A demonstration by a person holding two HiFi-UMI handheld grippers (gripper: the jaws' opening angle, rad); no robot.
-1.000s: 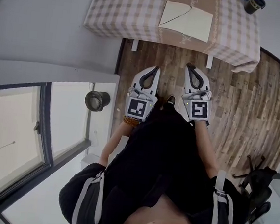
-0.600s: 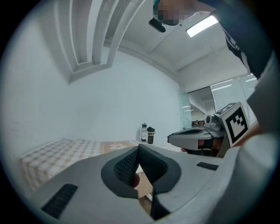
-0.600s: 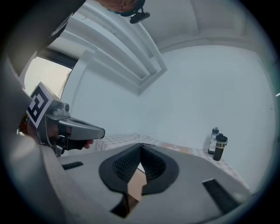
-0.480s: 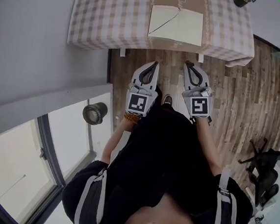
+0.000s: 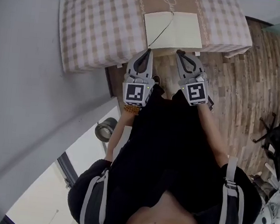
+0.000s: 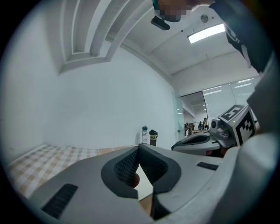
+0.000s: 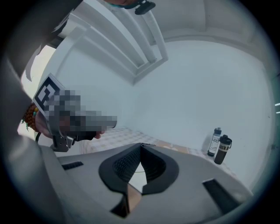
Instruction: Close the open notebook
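Note:
An open notebook (image 5: 173, 30) with pale pages and a thin dark ribbon lies on the table (image 5: 99, 26), which wears a checked cloth with a brown runner. My left gripper (image 5: 148, 51) hovers just short of the table's near edge, below the notebook's left corner. My right gripper (image 5: 180, 53) hangs beside it, below the notebook's near edge. Both are shut with nothing in them and touch nothing. In the left gripper view the tips (image 6: 139, 147) meet and a pale page (image 6: 144, 189) shows through the gap behind them. The right gripper view shows its tips (image 7: 141, 145) meeting too.
Two bottles (image 6: 148, 136) (image 7: 219, 145) stand at the table's far side by the wall. A black chair (image 5: 278, 143) stands on the wooden floor at the right. A round dark object (image 5: 106, 129) sits by the window at lower left. A grey wall runs along the left.
Both grippers have moved forward from over the floor up to the table's near edge, and the table and notebook now lie closer. The jaws stayed shut.

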